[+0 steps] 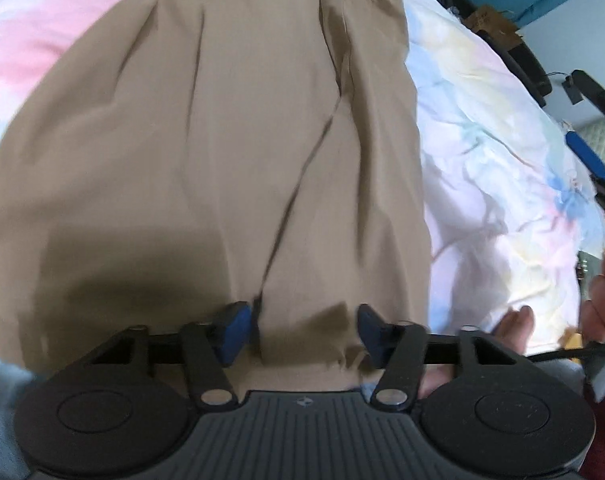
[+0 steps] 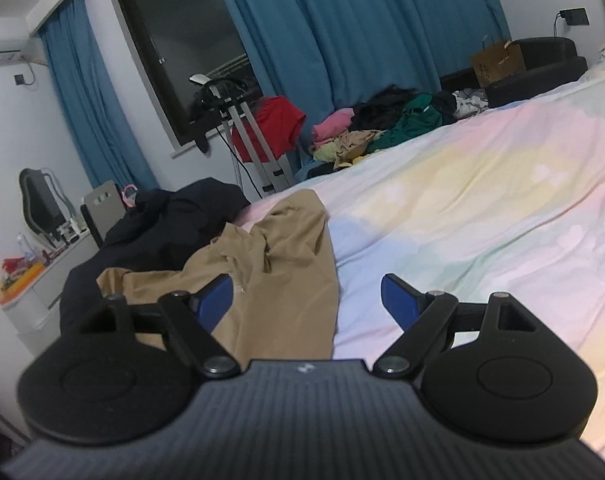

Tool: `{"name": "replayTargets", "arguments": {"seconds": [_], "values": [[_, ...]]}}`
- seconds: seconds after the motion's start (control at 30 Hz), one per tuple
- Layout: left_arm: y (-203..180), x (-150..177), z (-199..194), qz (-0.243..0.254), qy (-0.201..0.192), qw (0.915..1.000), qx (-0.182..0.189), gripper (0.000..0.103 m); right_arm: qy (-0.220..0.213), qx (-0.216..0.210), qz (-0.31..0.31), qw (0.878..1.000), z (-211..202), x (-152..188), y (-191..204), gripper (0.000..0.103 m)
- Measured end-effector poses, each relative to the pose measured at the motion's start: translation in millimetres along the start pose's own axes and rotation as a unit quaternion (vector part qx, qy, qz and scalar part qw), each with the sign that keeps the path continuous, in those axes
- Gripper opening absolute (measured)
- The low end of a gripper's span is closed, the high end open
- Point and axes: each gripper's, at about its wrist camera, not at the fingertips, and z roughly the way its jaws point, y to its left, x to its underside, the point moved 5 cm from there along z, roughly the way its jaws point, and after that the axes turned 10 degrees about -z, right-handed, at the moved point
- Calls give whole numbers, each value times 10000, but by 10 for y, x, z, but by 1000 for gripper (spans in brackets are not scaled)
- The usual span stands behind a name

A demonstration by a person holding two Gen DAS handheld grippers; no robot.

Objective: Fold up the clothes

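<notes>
Tan trousers (image 1: 222, 152) lie spread lengthwise on a pastel bedsheet (image 1: 482, 152), waistband at the far end. My left gripper (image 1: 302, 330) is open, its blue pads either side of the near trouser hem, with cloth between the jaws but not pinched. In the right wrist view the same tan trousers (image 2: 270, 264) lie bunched at the left on the bedsheet (image 2: 482, 208). My right gripper (image 2: 306, 302) is open and empty, just above the trousers' right edge.
A dark garment (image 2: 162, 228) lies beyond the trousers at the bed's left edge. A pile of mixed clothes (image 2: 382, 128) sits at the far side below blue curtains (image 2: 362, 28). A person's hand (image 1: 598, 296) shows at the right edge.
</notes>
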Motion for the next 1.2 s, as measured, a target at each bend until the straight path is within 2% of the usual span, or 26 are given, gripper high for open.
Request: {"name": "replayTargets", "arguments": {"seconds": [0.03, 0.07, 0.3, 0.47, 0.53, 0.57, 0.63, 0.67, 0.7, 0.87, 0.93, 1.0, 1.07, 1.2], "values": [[3, 29, 4, 37, 63, 10000, -5, 27, 17, 30, -22, 10000, 8, 6, 4, 83], [6, 58, -5, 97, 65, 9999, -39, 12, 33, 60, -45, 10000, 18, 11, 9, 83], [-67, 291, -319, 326, -337, 9988, 163, 9, 11, 78, -241, 9997, 6, 34, 84, 83], [-72, 507, -255, 587, -304, 9974, -285, 9, -97, 33, -476, 9988, -19, 16, 187, 83], [-94, 484, -312, 573, -443, 9971, -228, 11, -102, -11, -577, 9983, -26, 18, 235, 83], [-115, 462, -361, 599, -562, 9964, -205, 16, -106, -29, -630, 9980, -35, 18, 250, 83], [-158, 419, -459, 651, -799, 9945, -160, 35, -136, -58, -688, 9975, -55, 11, 277, 83], [-185, 390, -523, 710, -951, 9927, -199, 53, -154, -82, -694, 9974, -66, 4, 286, 83], [-215, 359, -593, 782, -1117, 9903, -264, 65, -173, -105, -701, 9973, -77, -4, 296, 83], [-477, 59, -916, 1141, -2059, 9710, -425, 84, -336, -214, -741, 9965, -152, -50, 337, 83], [-587, -62, -1050, 1282, -2433, 9602, -485, 86, -419, -247, -764, 9959, -194, -60, 361, 83], [-698, -182, -1186, 1421, -2803, 9478, -543, 95, -498, -272, -800, 9952, -231, -60, 389, 83], [-810, -300, -1324, 1556, -3168, 9337, -601, 98, -551, -319, -850, 9944, -247, -57, 417, 83], [-888, -511, -1533, 1692, -3660, 9129, -635, 103, -572, -408, -900, 9935, -239, -47, 485, 83]]}}
